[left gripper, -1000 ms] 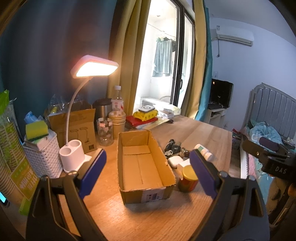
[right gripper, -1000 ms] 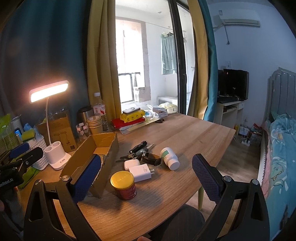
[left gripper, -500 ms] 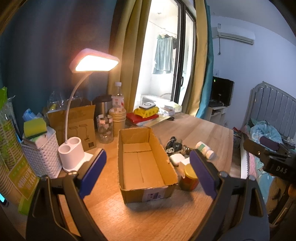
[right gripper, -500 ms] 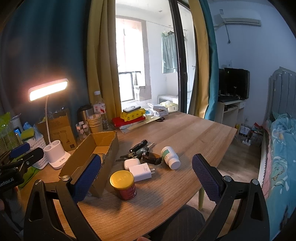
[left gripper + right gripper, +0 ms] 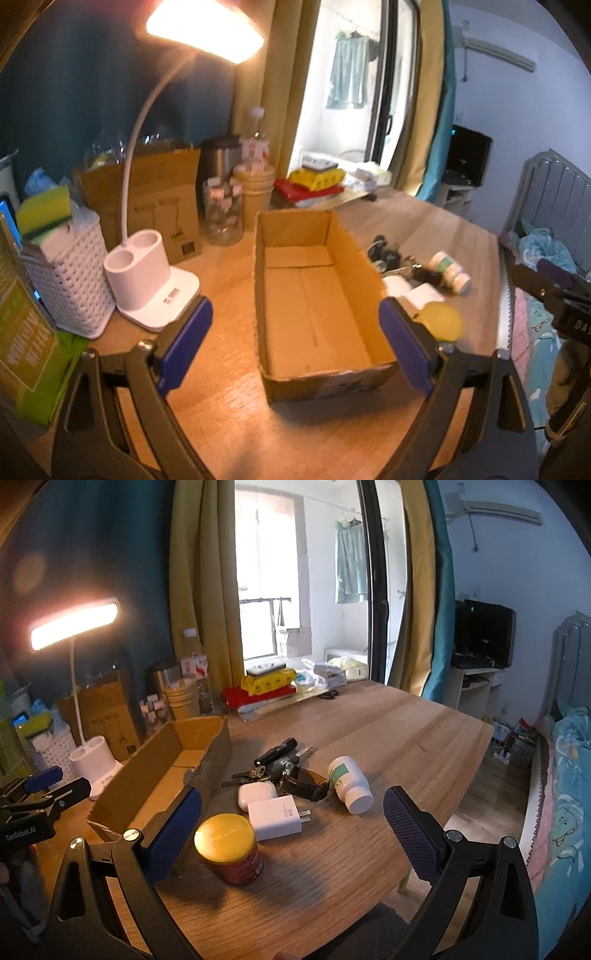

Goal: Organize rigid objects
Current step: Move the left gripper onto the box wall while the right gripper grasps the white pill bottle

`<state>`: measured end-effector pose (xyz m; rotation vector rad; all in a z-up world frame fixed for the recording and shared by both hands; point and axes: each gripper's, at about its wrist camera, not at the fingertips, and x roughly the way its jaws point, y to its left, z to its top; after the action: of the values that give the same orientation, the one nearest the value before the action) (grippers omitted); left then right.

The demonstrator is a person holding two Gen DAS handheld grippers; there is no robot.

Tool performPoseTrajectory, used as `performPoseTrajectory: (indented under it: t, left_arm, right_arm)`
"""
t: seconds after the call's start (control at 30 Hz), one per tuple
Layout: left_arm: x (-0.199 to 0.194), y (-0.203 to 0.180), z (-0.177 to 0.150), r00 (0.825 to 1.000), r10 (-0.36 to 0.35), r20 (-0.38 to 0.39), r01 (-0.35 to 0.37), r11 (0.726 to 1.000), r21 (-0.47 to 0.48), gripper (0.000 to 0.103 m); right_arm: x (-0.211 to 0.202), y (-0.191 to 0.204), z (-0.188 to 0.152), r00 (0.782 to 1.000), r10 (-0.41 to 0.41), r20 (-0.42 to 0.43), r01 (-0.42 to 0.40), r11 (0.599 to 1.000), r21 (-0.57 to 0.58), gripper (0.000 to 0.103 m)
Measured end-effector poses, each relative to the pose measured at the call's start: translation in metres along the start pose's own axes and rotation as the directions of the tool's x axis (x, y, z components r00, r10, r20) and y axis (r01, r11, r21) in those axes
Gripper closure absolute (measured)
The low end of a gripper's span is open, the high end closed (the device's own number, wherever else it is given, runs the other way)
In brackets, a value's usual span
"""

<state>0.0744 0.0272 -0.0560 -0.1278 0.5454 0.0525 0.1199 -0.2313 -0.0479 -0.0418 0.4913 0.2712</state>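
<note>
Since the red can (image 5: 229,849) stands upright just ahead of our empty, wide-spread right gripper (image 5: 291,834), we judge it nearer than our left gripper (image 5: 295,343), likewise spread over the cardboard box (image 5: 314,295).

bare bench (image 5: 388,731) beyond and right of the clutter, open cardboard box (image 5: 314,295) with nothing inside, lamp base (image 5: 147,280) and white basket (image 5: 70,280) crowding its left, red tin (image 5: 229,849), charger (image 5: 275,818), pill bottle (image 5: 349,784) close together on its right
</note>
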Motion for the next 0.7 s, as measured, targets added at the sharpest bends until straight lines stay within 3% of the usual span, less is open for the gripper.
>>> performPoseTrajectory:
  t: [0.23,0.33,0.63,0.7]
  left_arm:
    - [0.05,0.009,0.0,0.996,0.018,-0.086,-0.018,1.0,0.0,0.011]
    - [0.064,0.015,-0.004,0.992,0.041,-0.12,-0.042,0.999,-0.009,0.023]
    - [0.086,0.03,-0.016,0.979,0.041,-0.201,-0.055,0.996,-0.066,0.031]
    - [0.089,0.03,-0.019,0.974,0.046,-0.221,-0.062,0.996,-0.065,0.049]
  right_arm:
    - [0.04,-0.017,-0.006,0.998,-0.021,-0.054,0.021,1.0,-0.01,0.003]
    - [0.054,-0.025,-0.007,0.997,-0.035,-0.067,0.034,0.999,-0.008,0.003]
    - [0.096,-0.046,-0.008,0.992,-0.055,-0.111,0.055,0.998,-0.008,0.003]
    - [0.102,-0.048,-0.008,0.992,-0.061,-0.113,0.059,0.998,-0.019,0.003]
